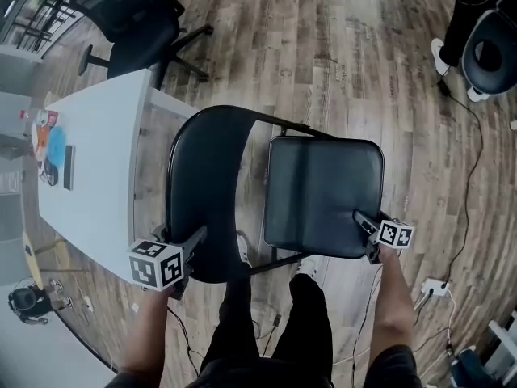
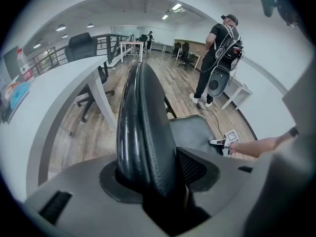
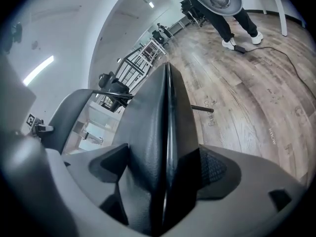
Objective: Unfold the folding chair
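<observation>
- Left gripper (image 1: 200, 234) is clamping the folding chair (image 1: 323, 192) by its backrest (image 2: 143, 122); right gripper (image 1: 360, 218) is clamping the seat (image 3: 163, 132) edge (both spread wide).
- White table (image 1: 97, 160) is crowding the chair's left; an office chair (image 1: 133, 23) is sitting beyond.
- A person (image 2: 217, 58) is standing past the seat.
- Floor lettering (image 3: 211, 113) is showing too small to read.

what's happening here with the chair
A person is working a folding chair with two grippers. The left gripper is clamped on the edge of the backrest, the right gripper on a far corner of the seat. The seat looks swung down from the backrest, so the chair seems open or nearly so, beside a white table.
</observation>
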Demonstrator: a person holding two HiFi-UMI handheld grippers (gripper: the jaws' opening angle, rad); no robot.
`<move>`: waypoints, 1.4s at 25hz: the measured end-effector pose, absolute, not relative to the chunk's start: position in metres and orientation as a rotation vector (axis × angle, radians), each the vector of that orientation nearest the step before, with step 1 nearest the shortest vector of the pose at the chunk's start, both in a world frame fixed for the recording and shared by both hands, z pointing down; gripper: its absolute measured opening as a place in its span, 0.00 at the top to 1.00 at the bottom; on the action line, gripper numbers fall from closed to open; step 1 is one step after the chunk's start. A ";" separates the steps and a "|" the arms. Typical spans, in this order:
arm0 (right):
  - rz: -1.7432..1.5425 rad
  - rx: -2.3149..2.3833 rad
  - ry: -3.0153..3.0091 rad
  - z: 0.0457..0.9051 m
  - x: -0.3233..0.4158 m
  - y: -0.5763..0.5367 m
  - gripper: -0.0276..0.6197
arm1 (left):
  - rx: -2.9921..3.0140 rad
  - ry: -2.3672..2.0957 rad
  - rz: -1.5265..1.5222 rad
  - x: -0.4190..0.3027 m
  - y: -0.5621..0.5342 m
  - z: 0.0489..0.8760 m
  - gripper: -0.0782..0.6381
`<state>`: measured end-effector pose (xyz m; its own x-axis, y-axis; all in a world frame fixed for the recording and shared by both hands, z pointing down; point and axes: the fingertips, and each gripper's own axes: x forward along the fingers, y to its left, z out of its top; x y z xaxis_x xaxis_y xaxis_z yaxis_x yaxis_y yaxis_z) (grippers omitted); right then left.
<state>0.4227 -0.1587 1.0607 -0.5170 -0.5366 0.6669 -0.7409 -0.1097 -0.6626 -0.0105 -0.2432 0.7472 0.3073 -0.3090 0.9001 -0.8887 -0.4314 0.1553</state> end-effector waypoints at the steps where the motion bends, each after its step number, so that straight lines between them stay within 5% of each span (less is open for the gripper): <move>1: 1.690 1.435 -1.971 1.067 0.427 -0.157 0.33 | 1.910 -1.064 1.101 -0.004 -0.242 0.747 0.59; 12: 1.742 1.393 -1.971 1.096 0.461 -0.149 0.28 | 1.929 -1.055 1.117 0.066 -0.224 0.745 0.63; 19: 1.493 1.473 -1.987 1.077 0.476 -0.152 0.28 | 1.963 -1.073 1.040 0.067 -0.227 0.742 0.62; 25: 1.095 1.669 -1.926 0.980 0.490 -0.138 0.28 | 1.957 -1.139 0.971 0.053 -0.207 0.712 0.62; 32: 0.978 1.594 -2.148 0.820 0.394 -0.103 0.29 | 2.028 -1.281 0.978 0.025 -0.171 0.642 0.66; 34: 0.860 1.630 -2.181 0.772 0.371 -0.093 0.38 | 2.111 -1.280 0.882 0.030 -0.163 0.618 0.75; 35: 0.795 1.656 -2.192 0.748 0.361 -0.088 0.53 | 2.160 -1.278 0.828 0.033 -0.158 0.605 0.77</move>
